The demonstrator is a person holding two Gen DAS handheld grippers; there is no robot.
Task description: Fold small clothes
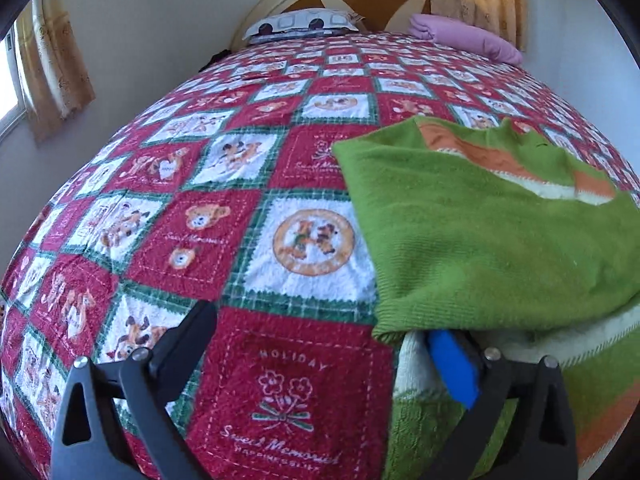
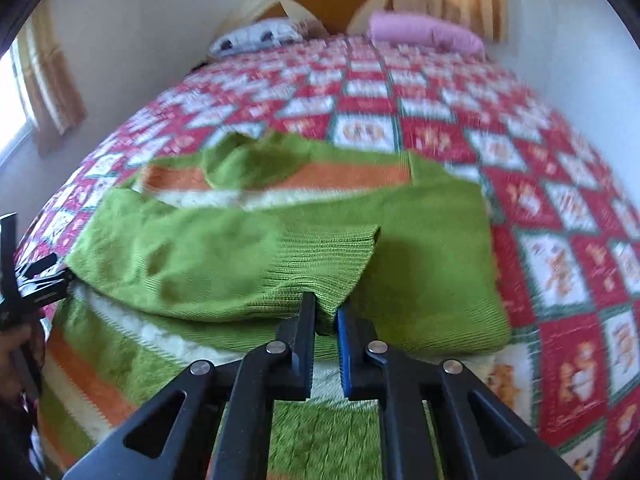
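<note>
A green knit sweater (image 2: 248,248) with orange and white stripes lies on the bed, its lower part folded up over the body. My right gripper (image 2: 326,312) is shut on the sweater's ribbed green hem and holds the fold. In the left wrist view the sweater (image 1: 480,232) fills the right side. My left gripper (image 1: 320,340) is wide open at the sweater's left edge. Its blue-padded right finger (image 1: 454,364) sits under the folded green layer; its left finger (image 1: 192,332) is over the bedspread. The left gripper also shows in the right wrist view (image 2: 40,276), at the sweater's left edge.
The bed has a red, white and green patchwork bedspread (image 1: 208,216). A patterned pillow (image 1: 304,22) and a pink pillow (image 1: 468,36) lie at the headboard. Walls and curtains (image 1: 52,60) flank the bed on both sides.
</note>
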